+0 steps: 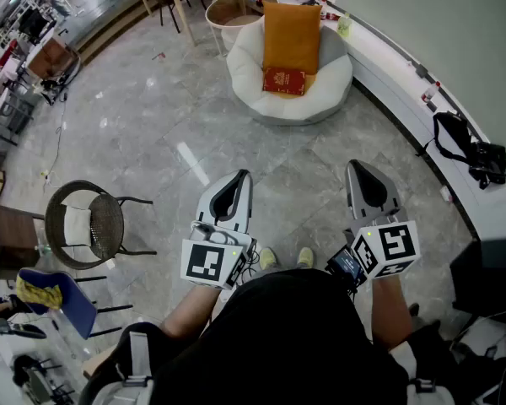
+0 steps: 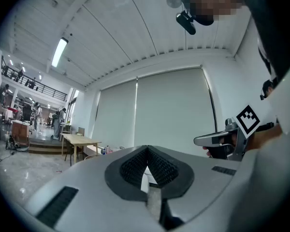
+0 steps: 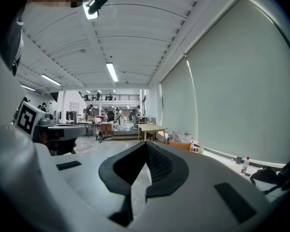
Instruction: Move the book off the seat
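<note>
You held the left gripper [image 1: 239, 178] and right gripper [image 1: 360, 167] low before you, each closed tip to tip on nothing, so I judge the approach had barely begun. Next you would have to step closer and open one pair. Well ahead, between their lines, the flat red book [image 1: 284, 80] lay on the white seat [image 1: 251, 78], touching an orange cushion [image 1: 291, 32].

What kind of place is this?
Likely a big open lab or studio hall: a white beanbag seat with a red book, a wooden table, and a railed mezzanine behind.
</note>
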`<state>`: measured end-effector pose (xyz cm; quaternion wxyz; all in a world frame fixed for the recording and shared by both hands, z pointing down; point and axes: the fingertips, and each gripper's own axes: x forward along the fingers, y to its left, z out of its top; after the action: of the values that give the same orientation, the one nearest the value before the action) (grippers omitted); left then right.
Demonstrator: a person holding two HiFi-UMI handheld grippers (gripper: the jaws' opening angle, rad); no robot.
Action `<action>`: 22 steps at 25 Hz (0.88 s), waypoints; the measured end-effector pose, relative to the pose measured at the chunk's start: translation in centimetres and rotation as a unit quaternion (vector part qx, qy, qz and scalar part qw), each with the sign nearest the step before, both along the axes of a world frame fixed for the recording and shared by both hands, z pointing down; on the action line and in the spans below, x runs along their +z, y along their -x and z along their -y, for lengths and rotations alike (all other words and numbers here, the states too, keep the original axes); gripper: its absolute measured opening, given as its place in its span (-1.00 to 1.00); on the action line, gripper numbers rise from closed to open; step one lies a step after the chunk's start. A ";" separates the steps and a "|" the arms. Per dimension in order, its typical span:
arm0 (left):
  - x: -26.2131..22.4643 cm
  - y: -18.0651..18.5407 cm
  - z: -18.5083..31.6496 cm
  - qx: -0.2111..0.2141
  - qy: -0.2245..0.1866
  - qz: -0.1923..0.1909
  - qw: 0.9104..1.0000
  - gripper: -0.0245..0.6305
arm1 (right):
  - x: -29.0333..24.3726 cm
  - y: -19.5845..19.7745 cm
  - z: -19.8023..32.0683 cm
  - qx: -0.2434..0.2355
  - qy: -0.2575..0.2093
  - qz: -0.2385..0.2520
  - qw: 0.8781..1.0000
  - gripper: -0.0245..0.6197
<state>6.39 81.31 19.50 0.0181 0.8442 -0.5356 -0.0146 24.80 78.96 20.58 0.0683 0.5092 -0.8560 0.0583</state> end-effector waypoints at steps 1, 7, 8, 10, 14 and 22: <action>0.1 0.0 0.2 -0.001 0.001 -0.001 1.000 -0.89 | 0.0 0.0 0.2 -0.001 -0.002 -0.004 1.000 -0.89; 0.4 -0.1 0.8 0.005 0.002 0.001 1.000 -0.89 | 0.7 -0.1 0.6 0.001 0.002 -0.005 1.000 -0.89; 0.4 0.1 0.8 0.005 0.000 0.005 1.000 -0.89 | 0.8 -0.1 0.7 0.001 0.003 -0.001 1.000 -0.89; 0.2 0.4 0.9 0.003 -0.004 0.009 1.000 -0.89 | 0.9 0.1 0.8 0.001 0.005 0.009 1.000 -0.89; 0.3 1.5 1.0 -0.006 0.002 0.009 1.000 -0.89 | 1.2 0.8 0.7 0.005 0.009 0.018 1.000 -0.89; 0.3 4.1 1.6 -0.012 0.006 -0.007 1.000 -0.89 | 1.9 3.2 0.9 0.007 0.018 0.022 1.000 -0.89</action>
<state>2.32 79.69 19.76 0.0272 0.8376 -0.5453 -0.0175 21.57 78.11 22.44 0.0581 0.5127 -0.8523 0.0858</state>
